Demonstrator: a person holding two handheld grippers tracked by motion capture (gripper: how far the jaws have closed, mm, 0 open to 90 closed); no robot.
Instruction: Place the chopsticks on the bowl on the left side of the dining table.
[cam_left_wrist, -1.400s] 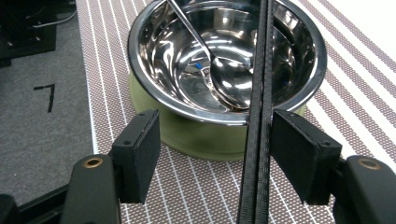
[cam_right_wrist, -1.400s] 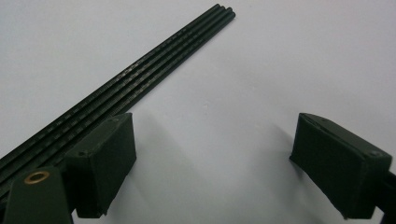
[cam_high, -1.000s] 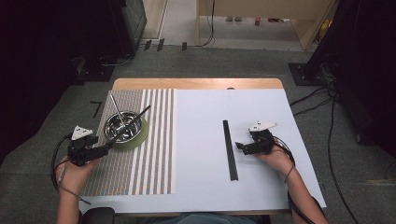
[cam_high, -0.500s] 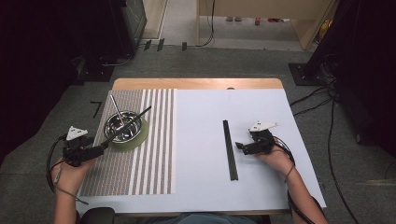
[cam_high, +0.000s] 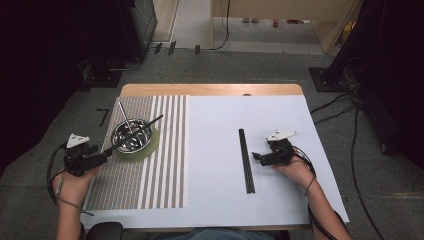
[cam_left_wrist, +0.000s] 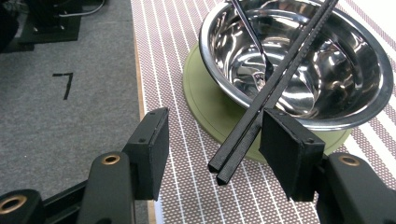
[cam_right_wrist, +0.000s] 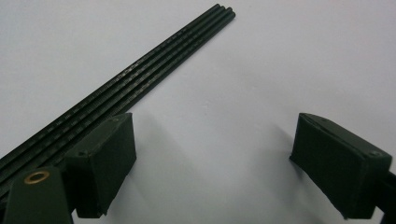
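Left gripper (cam_high: 102, 158) at left table edge, over striped mat (cam_high: 150, 150); jaws wide apart. Black chopsticks (cam_left_wrist: 275, 84) propped across steel bowl (cam_left_wrist: 299, 60), lower ends between the jaws, close to the right-hand pad (cam_left_wrist: 289, 156); contact not certain. Spoon (cam_left_wrist: 250, 37) leaning inside bowl. Bowl on green coaster (cam_left_wrist: 205, 109), coaster on mat.

Right gripper (cam_high: 257, 157) low over white sheet (cam_high: 215, 165), jaws wide, nothing between them. Bundle of black sticks (cam_high: 245, 160) flat on sheet, just beside gripper tips. In right gripper view, sticks (cam_right_wrist: 154, 65) running outside the left-hand pad (cam_right_wrist: 105, 163), apart from the open gap.

Hands (cam_high: 75, 182) entering from bottom edge.
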